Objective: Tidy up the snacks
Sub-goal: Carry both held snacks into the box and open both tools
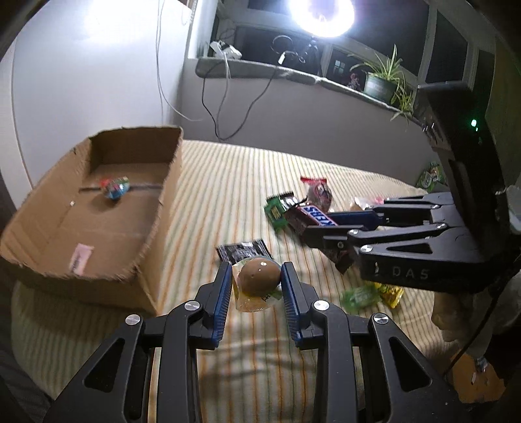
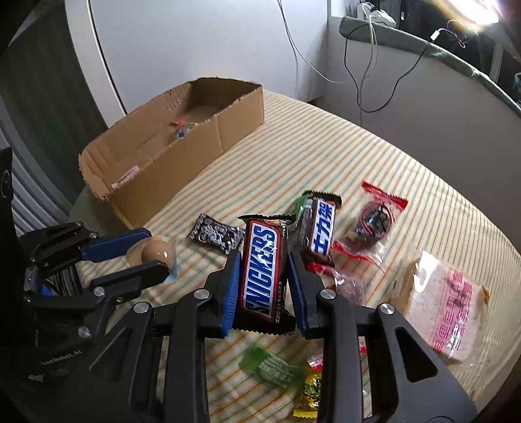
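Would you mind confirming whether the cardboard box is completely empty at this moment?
No, one small colourful wrapped candy already lies on the floor of the cardboard box, seen plainly in the left wrist view.

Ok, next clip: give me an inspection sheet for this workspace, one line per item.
Surface: striped blanket, snacks scattered across it.
Job's things: cardboard box on the blanket, one small colourful sweet inside; wrapped egg; Snickers bar; second Snickers, black-and-white packet, red-sealed bag, pink-printed bread pack, green sweet and yellow sweet loose.
Clutter: nothing seen.
Grippers: left gripper shut on the wrapped egg; right gripper shut on the Snickers bar.
Cables: black and white cables hang down the wall from the ledge.
Surroundings: windowsill with potted plant, bright lamp.
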